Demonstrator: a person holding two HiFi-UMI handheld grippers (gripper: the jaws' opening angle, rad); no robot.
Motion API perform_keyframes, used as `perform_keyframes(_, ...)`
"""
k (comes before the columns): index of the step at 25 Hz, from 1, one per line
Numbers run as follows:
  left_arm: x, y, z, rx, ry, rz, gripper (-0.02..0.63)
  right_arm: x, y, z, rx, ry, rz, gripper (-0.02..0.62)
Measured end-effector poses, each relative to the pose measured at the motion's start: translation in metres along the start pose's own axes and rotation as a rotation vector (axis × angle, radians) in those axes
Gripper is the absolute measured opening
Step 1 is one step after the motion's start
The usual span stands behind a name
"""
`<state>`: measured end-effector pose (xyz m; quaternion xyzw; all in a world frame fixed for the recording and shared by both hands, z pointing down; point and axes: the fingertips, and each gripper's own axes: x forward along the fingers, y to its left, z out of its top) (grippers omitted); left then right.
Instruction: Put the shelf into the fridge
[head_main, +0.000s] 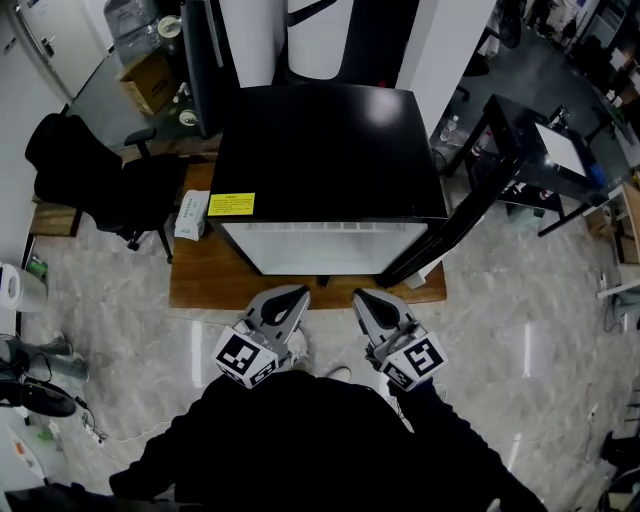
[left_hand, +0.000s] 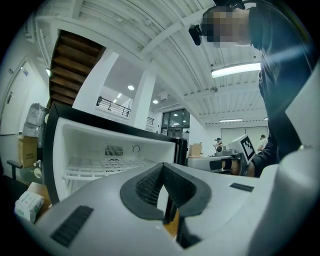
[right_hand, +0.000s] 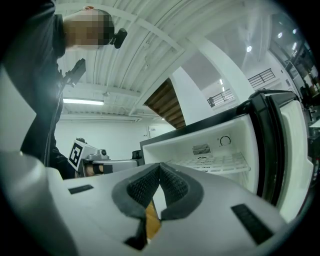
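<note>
A black mini fridge (head_main: 330, 150) stands on a low wooden platform (head_main: 210, 282), its door (head_main: 470, 210) swung open to the right. A white wire shelf (left_hand: 105, 167) lies level inside the white cabinet, under the dial and vent; it shows too in the right gripper view as the shelf (right_hand: 215, 162). Both grippers hover side by side close to the person's body, short of the fridge's open front. My left gripper (head_main: 300, 293) is shut and holds nothing, pads together (left_hand: 163, 172). My right gripper (head_main: 360, 296) is shut and empty as well (right_hand: 159, 172).
A black office chair (head_main: 90, 170) stands left of the fridge. A small white box (head_main: 192, 213) lies on the platform's left end. A black table (head_main: 540, 150) is at the right beyond the door. A cardboard box (head_main: 150, 80) sits at the back left.
</note>
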<state>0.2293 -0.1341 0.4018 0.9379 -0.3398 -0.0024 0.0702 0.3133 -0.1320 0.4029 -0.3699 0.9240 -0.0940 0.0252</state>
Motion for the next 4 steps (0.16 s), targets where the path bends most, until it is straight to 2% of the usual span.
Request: perform_keyframes(4,-0.0015,-0.0005,-0.0021,-0.004,0.009,0.004,0.006,-0.0004,0.0004,0.0013,-0.001,-0.009,0.000,0.006)
